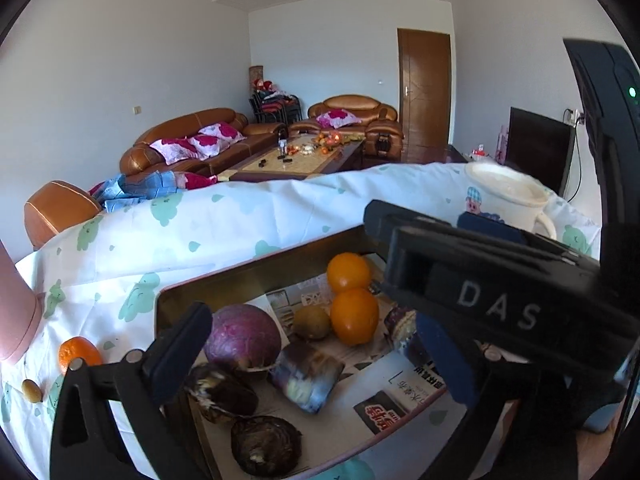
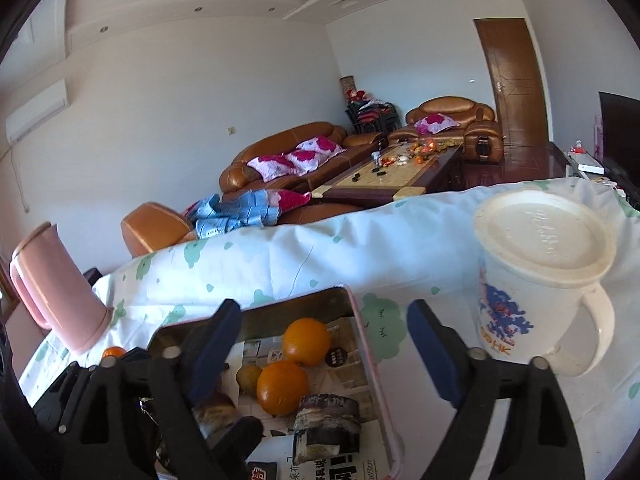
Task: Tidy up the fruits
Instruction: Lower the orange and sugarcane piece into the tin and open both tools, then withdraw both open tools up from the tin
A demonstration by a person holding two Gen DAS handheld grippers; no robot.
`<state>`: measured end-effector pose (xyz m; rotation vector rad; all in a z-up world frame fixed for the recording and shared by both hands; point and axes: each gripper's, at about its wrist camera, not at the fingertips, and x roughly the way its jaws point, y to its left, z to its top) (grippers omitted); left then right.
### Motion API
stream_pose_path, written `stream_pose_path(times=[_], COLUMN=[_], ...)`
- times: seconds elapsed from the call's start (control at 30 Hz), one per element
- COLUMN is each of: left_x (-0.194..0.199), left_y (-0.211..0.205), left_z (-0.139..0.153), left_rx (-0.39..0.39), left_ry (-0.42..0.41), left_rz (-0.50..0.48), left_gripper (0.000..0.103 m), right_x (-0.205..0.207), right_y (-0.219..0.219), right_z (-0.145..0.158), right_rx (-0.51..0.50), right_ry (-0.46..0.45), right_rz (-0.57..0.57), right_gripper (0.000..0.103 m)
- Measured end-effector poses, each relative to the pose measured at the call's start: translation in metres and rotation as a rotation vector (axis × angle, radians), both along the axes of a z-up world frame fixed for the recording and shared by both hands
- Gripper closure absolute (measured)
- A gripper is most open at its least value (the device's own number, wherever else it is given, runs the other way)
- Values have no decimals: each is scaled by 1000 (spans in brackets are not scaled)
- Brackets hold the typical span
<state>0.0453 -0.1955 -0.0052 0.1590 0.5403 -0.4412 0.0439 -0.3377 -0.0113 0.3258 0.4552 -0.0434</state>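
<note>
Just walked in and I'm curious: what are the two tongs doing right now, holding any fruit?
Left tongs: open, holding nothing, above the fruit in the tray.
Right tongs: open, holding nothing, over the tray's edge.

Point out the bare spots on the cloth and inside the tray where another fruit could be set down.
Free: the cloth behind the tray, between the pink jug and the white mug. Also the paper at the tray's near right corner. Crowded: the tray's left and middle, with the purple fruit, two oranges, and dark pieces.
</note>
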Motion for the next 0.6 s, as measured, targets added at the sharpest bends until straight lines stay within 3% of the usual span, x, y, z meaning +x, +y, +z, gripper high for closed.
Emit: stream_pose_path(times=[0.23, 0.4, 0.47, 0.6], left_x=[-9, -22, -28, -38], left_y=[8, 18, 27, 51], left_z=[4, 10, 13, 20], left_rx=[-14, -40, -63, -136], left_ry=[-29, -107, -162, -253], left_rz=[4, 76, 122, 200], left_gripper=[0, 0, 0, 0], right_x=[-20, -54, -62, -75], right_y=[-16, -7, -1, 7], right_z=[6, 24, 26, 32], right_rx=[67, -62, -115, -162], right_ry=[-102, -314, -358, -423], right_rz=[-104, -154, -185, -224], right_gripper=[11, 8, 1, 1])
